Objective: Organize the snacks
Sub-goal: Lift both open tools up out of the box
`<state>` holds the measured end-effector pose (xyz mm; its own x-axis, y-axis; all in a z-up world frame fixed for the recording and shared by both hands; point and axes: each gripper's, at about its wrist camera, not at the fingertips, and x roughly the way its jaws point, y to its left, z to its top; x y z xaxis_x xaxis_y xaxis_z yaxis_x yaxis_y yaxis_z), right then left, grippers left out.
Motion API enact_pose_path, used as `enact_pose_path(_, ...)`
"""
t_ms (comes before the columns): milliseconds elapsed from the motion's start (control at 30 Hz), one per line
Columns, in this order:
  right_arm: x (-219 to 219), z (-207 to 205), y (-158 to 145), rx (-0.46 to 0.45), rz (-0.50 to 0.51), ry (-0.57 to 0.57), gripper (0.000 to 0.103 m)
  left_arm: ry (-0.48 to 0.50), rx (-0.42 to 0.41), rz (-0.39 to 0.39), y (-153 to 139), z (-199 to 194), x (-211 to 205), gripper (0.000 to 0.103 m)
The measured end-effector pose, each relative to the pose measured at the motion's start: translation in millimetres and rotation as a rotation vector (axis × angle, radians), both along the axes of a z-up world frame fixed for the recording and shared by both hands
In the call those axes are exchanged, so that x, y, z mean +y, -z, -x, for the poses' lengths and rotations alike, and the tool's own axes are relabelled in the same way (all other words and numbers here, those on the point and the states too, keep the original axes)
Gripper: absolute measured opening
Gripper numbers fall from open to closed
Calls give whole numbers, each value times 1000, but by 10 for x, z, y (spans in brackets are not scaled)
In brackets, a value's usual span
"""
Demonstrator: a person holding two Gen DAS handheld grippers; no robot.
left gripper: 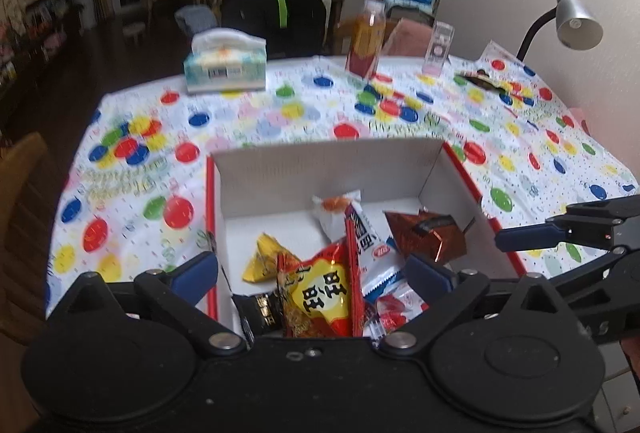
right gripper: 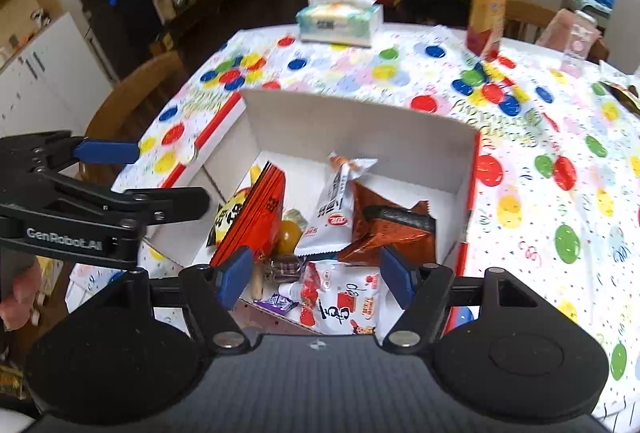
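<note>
A white cardboard box (left gripper: 320, 165) with red outer sides sits on the spotted tablecloth, holding several snacks. Among them are a red and yellow bag (left gripper: 316, 297), a brown foil packet (left gripper: 428, 237), a white packet (left gripper: 368, 237) and a yellow packet (left gripper: 264, 265). My left gripper (left gripper: 314, 273) hovers open over the box's near left part, empty. My right gripper (right gripper: 316, 279) hovers open over the near right part (right gripper: 460, 161), above a white and red bag (right gripper: 344, 297) and small candies (right gripper: 286, 269). Each gripper's blue finger (left gripper: 524, 237) (right gripper: 108, 151) shows in the other's view.
A tissue box (left gripper: 224, 65), a juice bottle (left gripper: 366, 41) and a clear container (left gripper: 438, 47) stand along the far table edge. A dark wrapper (left gripper: 484, 79) lies far right under a grey desk lamp (left gripper: 576, 21). A wooden chair (right gripper: 136, 93) stands at the left.
</note>
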<state>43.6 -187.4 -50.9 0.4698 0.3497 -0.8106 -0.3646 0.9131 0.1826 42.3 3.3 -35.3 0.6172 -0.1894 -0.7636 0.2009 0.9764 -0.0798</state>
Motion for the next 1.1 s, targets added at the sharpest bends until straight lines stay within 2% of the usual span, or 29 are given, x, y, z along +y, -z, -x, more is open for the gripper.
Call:
enact_pose_path(167, -154, 134, -122, -34, -54, 64, 71, 2, -69, -32, -170, 176, -20, 102)
enact_pose_path(233, -207, 198, -167, -52, -76, 90, 78, 3, -85, -31, -224, 252, -32, 102)
enact_pose_path(400, -332, 380, -265, -101, -125, 155, 84, -4, -104, -21, -315, 424, -36, 103)
enact_pose_path(467, -362, 447, -290, -122, -134, 177, 91, -14, -102, -13, -339, 480, -26, 103)
enact_pose_path(500, -370, 475, -297, -131, -135, 187, 101, -20, -99, -7, -349, 508, -17, 103)
enact_pose_path(533, -373, 508, -308, -146, -136, 196, 103, -29, -95, -4, -355, 528, -11, 103)
enact_pose_path(667, -378, 631, -337, -198, -144, 223, 103, -63, -81, 5, -358, 601, 13, 103)
enact_pose_path(1100, -303, 842, -410, -243, -154, 230, 103, -111, -106, 20, -377, 797, 2, 103)
